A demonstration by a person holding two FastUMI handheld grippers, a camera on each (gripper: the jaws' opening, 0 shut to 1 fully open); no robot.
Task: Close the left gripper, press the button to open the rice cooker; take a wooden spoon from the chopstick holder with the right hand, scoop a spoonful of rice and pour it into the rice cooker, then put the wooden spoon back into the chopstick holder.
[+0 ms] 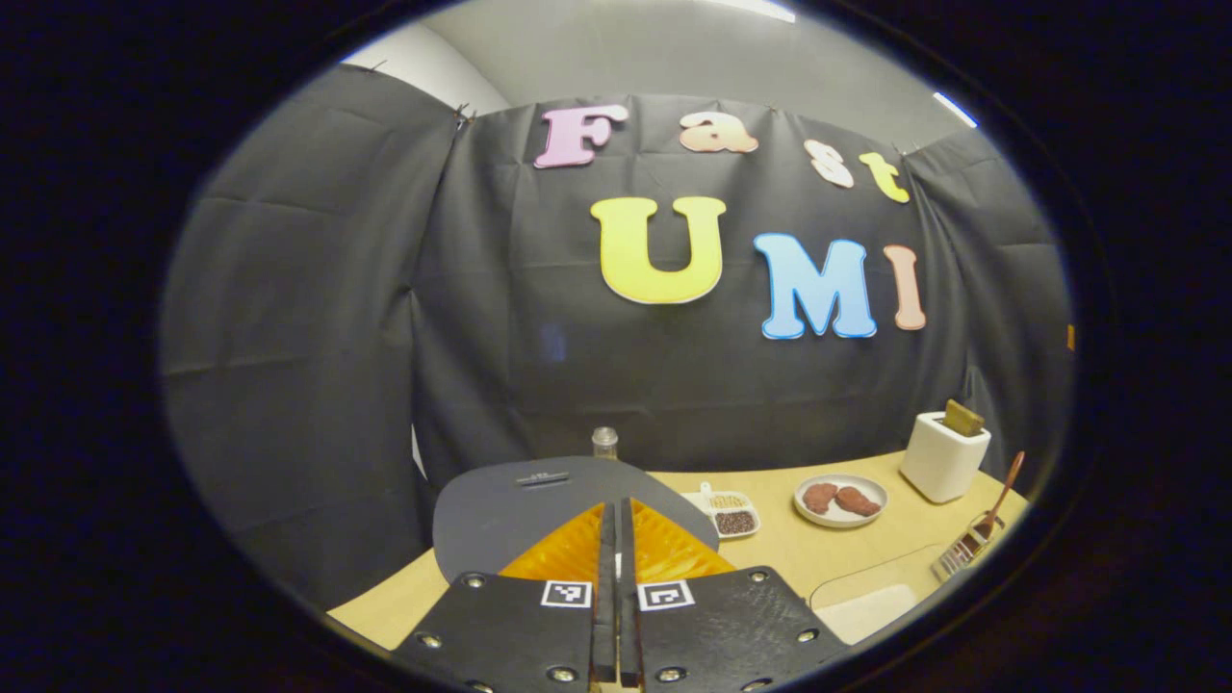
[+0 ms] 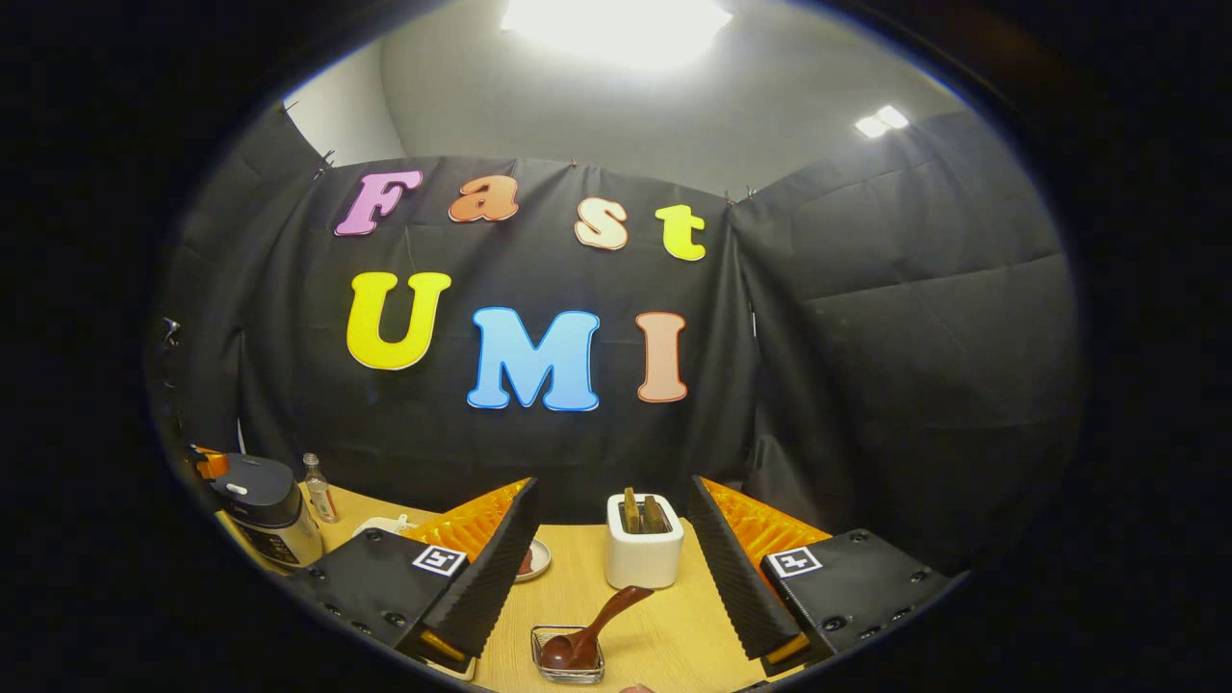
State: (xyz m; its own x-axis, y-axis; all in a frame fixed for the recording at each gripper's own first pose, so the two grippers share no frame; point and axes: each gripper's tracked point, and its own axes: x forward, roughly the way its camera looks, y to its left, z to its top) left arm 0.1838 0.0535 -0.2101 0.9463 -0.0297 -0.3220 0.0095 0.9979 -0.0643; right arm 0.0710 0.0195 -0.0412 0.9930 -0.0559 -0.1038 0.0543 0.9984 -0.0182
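Closed left gripper (image 1: 615, 539), open right gripper (image 2: 608, 539) over wooden table (image 2: 664, 635), black-draped booth.

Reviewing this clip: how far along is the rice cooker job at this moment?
Early. Done: the left gripper is shut, poised above the rice cooker, whose lid looks still down. In hand: the press on the button. Left: the right gripper is open and empty; the wooden spoon sits in the chopstick holder, so scooping, pouring and returning all remain.
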